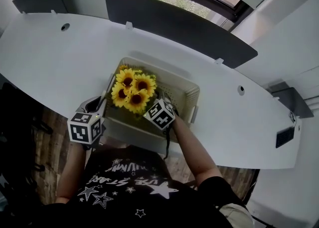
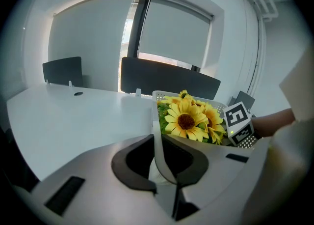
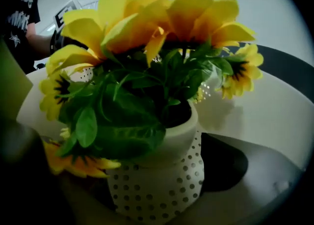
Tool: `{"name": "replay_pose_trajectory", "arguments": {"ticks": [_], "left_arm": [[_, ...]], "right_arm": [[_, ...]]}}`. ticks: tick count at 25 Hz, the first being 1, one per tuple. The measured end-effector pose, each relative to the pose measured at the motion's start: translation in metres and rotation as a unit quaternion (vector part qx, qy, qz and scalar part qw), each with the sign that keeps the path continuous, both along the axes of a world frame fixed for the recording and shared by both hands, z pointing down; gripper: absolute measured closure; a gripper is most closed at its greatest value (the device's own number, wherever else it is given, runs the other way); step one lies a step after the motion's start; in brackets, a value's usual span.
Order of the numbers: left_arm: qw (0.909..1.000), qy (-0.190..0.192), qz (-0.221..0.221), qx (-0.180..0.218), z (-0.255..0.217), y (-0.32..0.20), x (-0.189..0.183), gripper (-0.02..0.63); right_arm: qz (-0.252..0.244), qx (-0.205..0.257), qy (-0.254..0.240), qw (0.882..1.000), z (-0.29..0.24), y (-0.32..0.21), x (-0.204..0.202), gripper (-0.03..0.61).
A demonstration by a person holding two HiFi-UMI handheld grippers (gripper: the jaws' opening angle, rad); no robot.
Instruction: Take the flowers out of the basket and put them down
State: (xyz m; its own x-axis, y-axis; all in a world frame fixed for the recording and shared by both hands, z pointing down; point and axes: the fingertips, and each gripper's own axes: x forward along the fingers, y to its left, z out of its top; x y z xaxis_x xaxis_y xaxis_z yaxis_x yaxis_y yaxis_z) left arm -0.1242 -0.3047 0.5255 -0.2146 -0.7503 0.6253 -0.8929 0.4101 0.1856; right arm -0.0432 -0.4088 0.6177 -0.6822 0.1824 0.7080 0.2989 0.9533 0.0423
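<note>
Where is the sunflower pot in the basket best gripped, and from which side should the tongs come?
Grip the white dotted pot by its round body under the rim; the sunflowers above are soft and would likely slip. Come slanting down from the person's side of the basket, as the right tongs stand now, open with the pot between them.

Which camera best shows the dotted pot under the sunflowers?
The right gripper view: the dotted pot fills its lower middle, close up. The head view shows only the sunflowers covering it; the left gripper view shows them above the basket wall, no pot.
</note>
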Motion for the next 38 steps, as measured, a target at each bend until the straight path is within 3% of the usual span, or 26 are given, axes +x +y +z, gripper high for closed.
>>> {"name": "replay_pose_trajectory", "arguments": {"ticks": [7,28,38], "left_arm": [[1.0000,0.003,-0.002,0.005,0.000,0.000,0.000,0.563],[1.0000,0.002,0.002,0.006,-0.001,0.000,0.003,0.566],[0.9991,0.005,-0.033,0.025,0.000,0.001,-0.001,0.566]], "right_arm": [[-0.026,0.018,-0.016,0.999,0.006,0.005,-0.014,0.051],[-0.002,-0.015,-0.067,0.998,0.000,0.020,-0.062,0.049],[0.007,0.004,-0.064,0.998,0.000,0.012,-0.064,0.051]]}}
